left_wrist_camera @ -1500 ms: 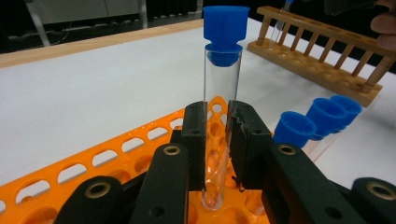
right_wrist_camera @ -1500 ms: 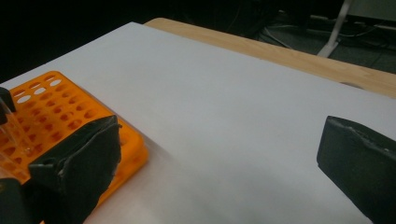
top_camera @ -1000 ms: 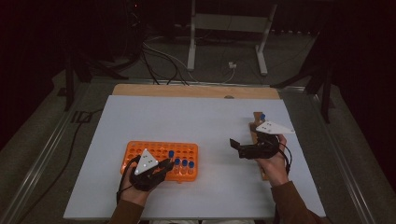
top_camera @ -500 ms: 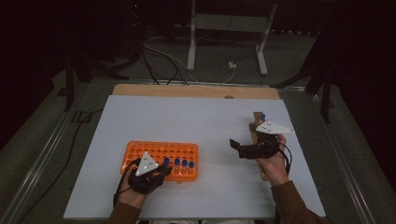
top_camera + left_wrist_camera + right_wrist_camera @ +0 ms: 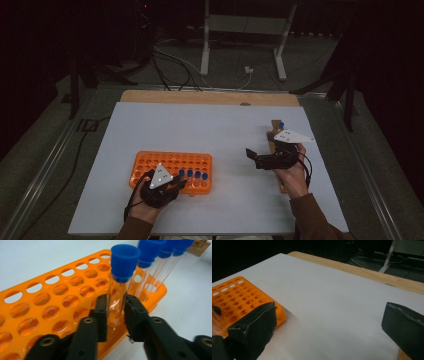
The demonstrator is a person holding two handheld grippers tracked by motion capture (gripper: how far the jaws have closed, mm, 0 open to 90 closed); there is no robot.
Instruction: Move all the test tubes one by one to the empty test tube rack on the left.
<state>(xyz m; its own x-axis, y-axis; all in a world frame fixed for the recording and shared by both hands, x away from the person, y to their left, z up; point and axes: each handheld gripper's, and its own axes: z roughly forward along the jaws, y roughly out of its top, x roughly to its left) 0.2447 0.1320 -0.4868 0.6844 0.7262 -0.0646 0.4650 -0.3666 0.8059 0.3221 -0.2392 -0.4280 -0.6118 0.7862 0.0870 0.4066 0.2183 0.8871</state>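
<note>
While the left claw (image 5: 116, 315) brackets the front tube (image 5: 120, 287) low on its glass, the jaws have just been opening; the pads look about touching the glass on both sides, so the grip reads as released or nearly so, tube between them. Tube sits in a near-edge hole of the orange rack (image 5: 50, 305), at the left end of a row of 4 blue-capped tubes (image 5: 192, 175), rack on the near-left of the bench (image 5: 225, 125).

Risks, as a guess:
- claw pulls back with one pad dragging on the glass: tube tips or lifts out
- claw swings sideways: knocks the neighbouring tubes
- tube not fully seated: leans once freed

Tube long axis is close to vertical, blue cap (image 5: 125, 261) up, rounded bottom down in the rack; slight tilt in the left gripper view may be camera angle only.

Right claw (image 5: 328, 322) is wide open, nothing in it, held over the right side of the bench.
</note>
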